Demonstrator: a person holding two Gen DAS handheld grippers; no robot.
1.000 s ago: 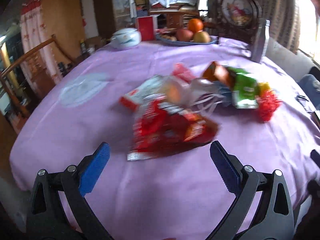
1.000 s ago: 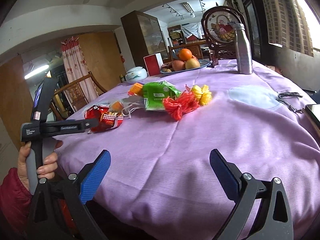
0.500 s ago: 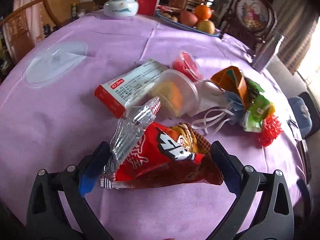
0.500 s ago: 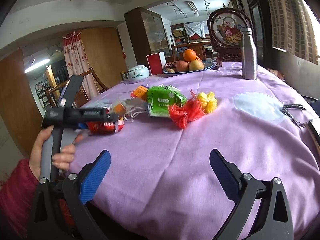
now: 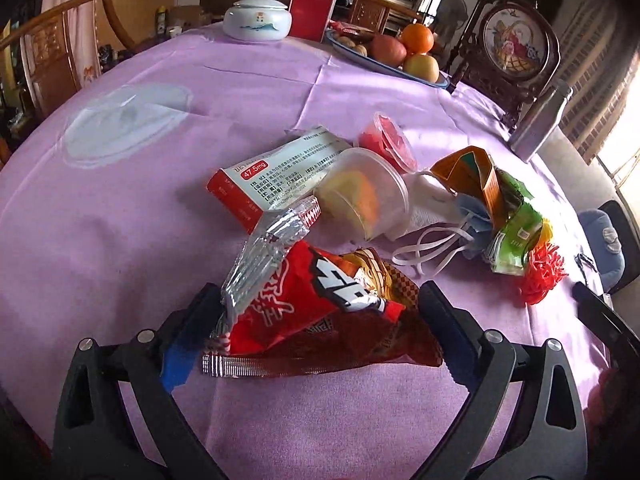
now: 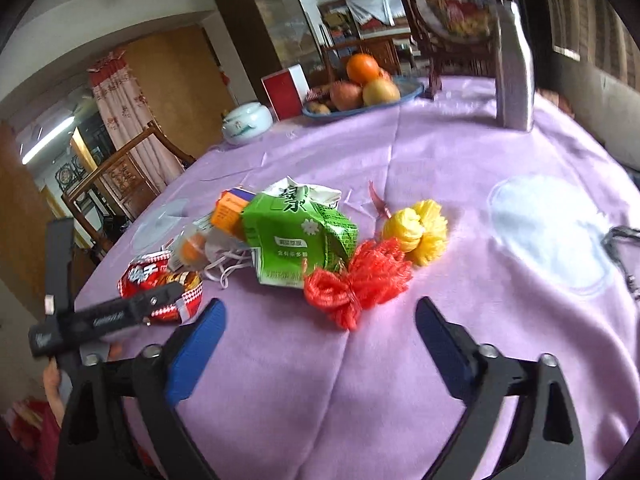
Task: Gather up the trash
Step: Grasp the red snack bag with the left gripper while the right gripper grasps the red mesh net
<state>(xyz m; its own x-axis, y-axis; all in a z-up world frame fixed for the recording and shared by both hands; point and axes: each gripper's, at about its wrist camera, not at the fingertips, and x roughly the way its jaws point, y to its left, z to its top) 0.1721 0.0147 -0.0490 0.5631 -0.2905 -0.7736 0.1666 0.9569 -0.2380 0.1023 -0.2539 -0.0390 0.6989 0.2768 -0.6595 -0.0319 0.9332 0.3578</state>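
Observation:
A heap of trash lies on the purple tablecloth point(image 5: 120, 216). My left gripper point(image 5: 316, 332) is open, its jaws on either side of a red snack bag point(image 5: 320, 312), which also shows in the right wrist view point(image 6: 160, 280). Behind the bag lie a red-and-white medicine box point(image 5: 276, 172), a clear plastic cup point(image 5: 360, 196), a red cup point(image 5: 388, 142), a white mask point(image 5: 428, 204) and an orange carton point(image 5: 476, 176). My right gripper point(image 6: 320, 340) is open and empty, just short of a red net ball point(image 6: 356, 280). A green carton point(image 6: 296, 236) and yellow net ball point(image 6: 420, 232) lie behind it.
A fruit plate point(image 6: 360, 92), a white lidded bowl point(image 5: 256, 20), a red box point(image 5: 312, 12), a steel bottle point(image 6: 514, 76) and a framed ornament point(image 5: 512, 48) stand at the far side. Wooden chairs point(image 5: 44, 60) stand left. Keys point(image 6: 620, 240) lie at the right edge.
My left gripper has moved forward and down over the trash until its open jaws flank the red snack bag. My right gripper has moved forward toward the red net ball.

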